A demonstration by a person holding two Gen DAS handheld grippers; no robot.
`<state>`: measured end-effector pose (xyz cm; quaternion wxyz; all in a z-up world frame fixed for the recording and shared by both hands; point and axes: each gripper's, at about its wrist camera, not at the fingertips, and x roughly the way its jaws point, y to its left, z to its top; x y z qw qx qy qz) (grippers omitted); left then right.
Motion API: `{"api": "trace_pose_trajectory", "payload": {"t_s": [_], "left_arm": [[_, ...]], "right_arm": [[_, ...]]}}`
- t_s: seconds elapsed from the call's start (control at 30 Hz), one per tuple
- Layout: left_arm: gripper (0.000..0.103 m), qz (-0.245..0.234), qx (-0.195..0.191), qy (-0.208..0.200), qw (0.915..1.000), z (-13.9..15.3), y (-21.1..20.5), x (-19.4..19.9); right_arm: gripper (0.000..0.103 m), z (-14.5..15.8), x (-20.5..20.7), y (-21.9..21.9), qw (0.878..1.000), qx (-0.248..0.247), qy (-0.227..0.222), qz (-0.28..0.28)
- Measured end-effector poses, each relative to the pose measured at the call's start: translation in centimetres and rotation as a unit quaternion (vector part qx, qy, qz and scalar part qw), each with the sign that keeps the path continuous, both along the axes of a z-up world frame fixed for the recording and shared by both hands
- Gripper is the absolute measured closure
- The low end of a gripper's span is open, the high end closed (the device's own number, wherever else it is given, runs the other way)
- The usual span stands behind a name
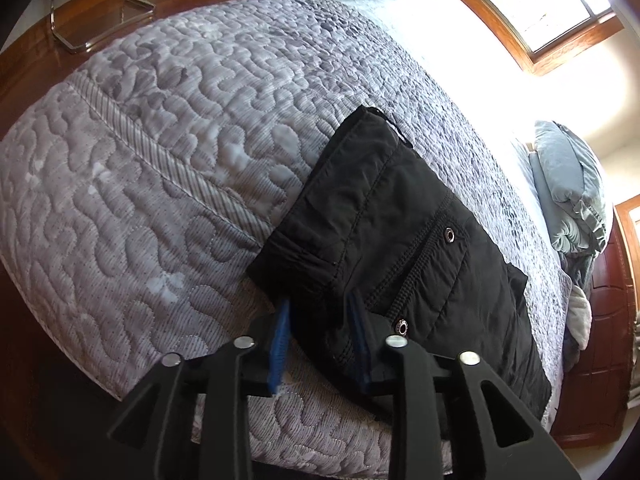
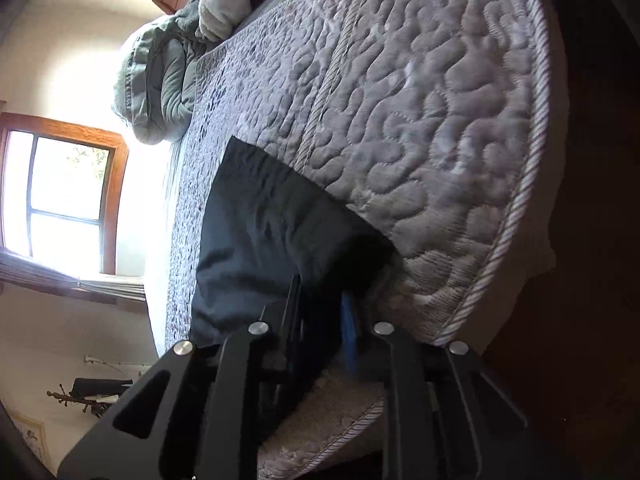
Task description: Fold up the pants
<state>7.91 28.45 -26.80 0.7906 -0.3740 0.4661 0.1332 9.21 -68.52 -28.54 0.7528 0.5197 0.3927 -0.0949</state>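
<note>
Pants (image 1: 400, 232), no readable label; left hand-held gripper (image 1: 322, 332) and right hand-held gripper (image 2: 324, 320) narrowly parted.

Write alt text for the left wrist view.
Folded black pants with metal eyelets lie on a grey quilted bedspread. The left gripper hovers at their near edge, its blue-padded fingers parted around the cloth. A wood-framed window glares at top right.

folded pants (image 1: 392, 232) on bed (image 1: 168, 160), near its edge
</note>
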Motion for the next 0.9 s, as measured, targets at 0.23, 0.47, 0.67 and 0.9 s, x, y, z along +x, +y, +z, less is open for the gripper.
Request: {"api": "trace_pose_trajectory", "payload": {"t_s": [0.23,0.47,0.67,0.9], "left_arm": [[0.023,-0.006,0.011,-0.028,0.9995,1.1,-0.9,-1.3],[0.018,-0.008,-0.013,0.016,0.9998,-1.1,-2.2,0.1],[0.012,-0.020,-0.021,0.009,0.9995,-1.2,-3.1,0.5],[0.011,-0.009,-0.029,0.020,0.9993,-2.1,-4.2,1.0]], "right_arm": [[0.080,2.9,-0.5,0.1,0.999,-0.021,-0.040,-0.002],[0.085,-0.1,1.5,0.7,1.000,-0.009,0.002,0.019],[0.052,1.2,-1.9,-1.5,0.998,0.015,-0.048,-0.021],[0.046,-2.0,-2.1,-1.6,0.995,0.065,-0.061,-0.033]]}}
